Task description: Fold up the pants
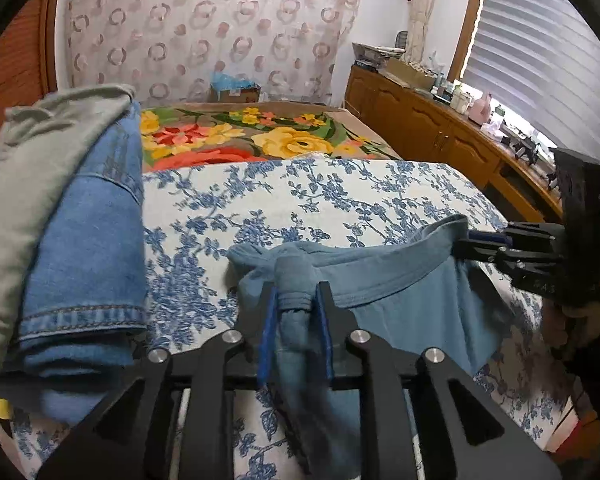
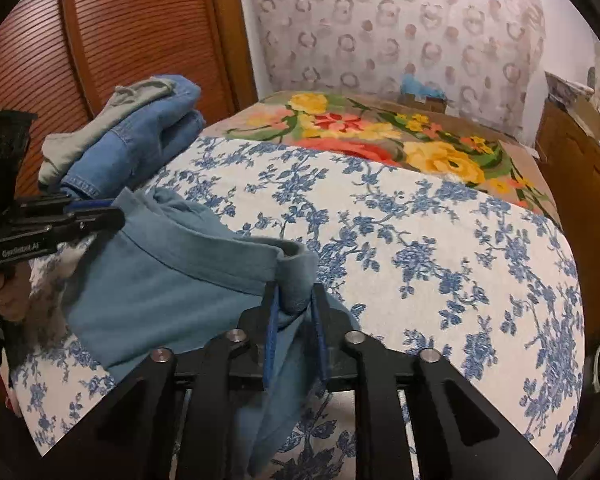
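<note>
A: Jaws first. Left gripper: blue pads pinched on a bunched end of the waistband, fabric squeezed betw. them. Right gripper: same, clamped on the other waistband corner.

B: So both are gripping the blue pants?

A: Yes. Waistband strung betw. the two, upper part lifted off the cover, rest hanging down toward the camera and out of view at the bottom. Each gripper also shows in the other's view: the right one out at the far end of the band in the left cam, the left one likewise in the right cam.

B: Where's all this sitting?

A: Over the blue-floral bedspread, near its front edge. Folded pile just beside on the left – denim jeans w/ a grey garment on top. Floral blanket further back, wooden cabinet along the right wall.

B: Step?

A: Prob. pick-up/spread: pants held by the waist, not yet laid flat. Next calls for keeping both grips tight, pulling the band taut, then lowering onto open bedspread clear of the pile so the legs line up.
</note>
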Available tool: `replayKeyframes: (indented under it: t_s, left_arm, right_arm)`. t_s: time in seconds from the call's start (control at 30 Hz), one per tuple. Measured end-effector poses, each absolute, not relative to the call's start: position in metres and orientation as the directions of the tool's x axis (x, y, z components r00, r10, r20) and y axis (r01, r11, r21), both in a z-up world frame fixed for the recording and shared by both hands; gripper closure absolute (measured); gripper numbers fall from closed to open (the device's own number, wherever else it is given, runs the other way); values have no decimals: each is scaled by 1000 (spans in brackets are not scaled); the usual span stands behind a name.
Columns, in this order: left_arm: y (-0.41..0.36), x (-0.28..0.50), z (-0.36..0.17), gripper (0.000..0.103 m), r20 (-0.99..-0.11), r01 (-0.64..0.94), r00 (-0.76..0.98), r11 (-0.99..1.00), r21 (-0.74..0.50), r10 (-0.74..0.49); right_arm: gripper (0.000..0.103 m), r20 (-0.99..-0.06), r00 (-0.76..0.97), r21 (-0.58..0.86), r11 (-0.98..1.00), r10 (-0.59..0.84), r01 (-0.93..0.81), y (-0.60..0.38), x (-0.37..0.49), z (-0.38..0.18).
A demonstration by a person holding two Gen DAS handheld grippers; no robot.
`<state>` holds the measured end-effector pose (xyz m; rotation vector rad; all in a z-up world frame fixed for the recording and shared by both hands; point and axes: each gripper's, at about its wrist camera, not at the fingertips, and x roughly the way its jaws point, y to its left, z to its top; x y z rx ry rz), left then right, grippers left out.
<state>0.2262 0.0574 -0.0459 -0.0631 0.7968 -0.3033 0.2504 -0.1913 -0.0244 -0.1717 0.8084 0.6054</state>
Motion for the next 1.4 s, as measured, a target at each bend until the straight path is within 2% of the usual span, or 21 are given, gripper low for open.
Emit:
replayKeyframes:
  t_s: [0.17, 0.5, 0.7, 0.9, 1.17, 1.2, 1.23, 1.3, 1.4]
  left_arm:
    - [55, 214, -34, 66, -687, 239, 674, 960, -144, -271]
    - [38, 187, -52, 65, -735, 264, 627, 958, -112, -258]
    - [33, 183, -70, 65, -769, 240, 598, 966, -96, -225]
    - [32, 180, -77, 63, -769, 239, 599, 966, -95, -223]
    - [31, 177, -81, 59, -761, 230, 615, 970, -81, -209]
    - [31, 178, -81, 57, -761, 228, 614, 970, -83, -210]
    - [32, 178, -81, 57, -762, 224, 615, 971, -81, -206]
    - [32, 179, -81, 52, -763, 217, 614, 973, -80, -200]
    - [34, 179, -82, 51, -763, 213, 614, 973, -88, -203]
  right_arm:
    - [80, -710, 553, 91, 836, 436, -542, -206, 240, -13]
    - [76, -728, 516, 129, 829, 452, -544, -219, 186, -18]
    - [69, -727, 504, 136, 817, 466, -560, -213, 163, -25]
    - [68, -756, 513, 67, 828, 406, -557, -205, 160, -36]
    - [69, -770, 506, 50, 826, 390, -561, -201, 162, -44]
    - [70, -769, 508, 47, 827, 388, -560, -201, 162, -45]
    - [81, -766, 509, 50, 825, 393, -562, -201, 162, -44]
    - [94, -766, 505, 48, 818, 398, -573, -200, 161, -43]
    - [102, -758, 535, -1, 820, 372, -572, -206, 161, -36]
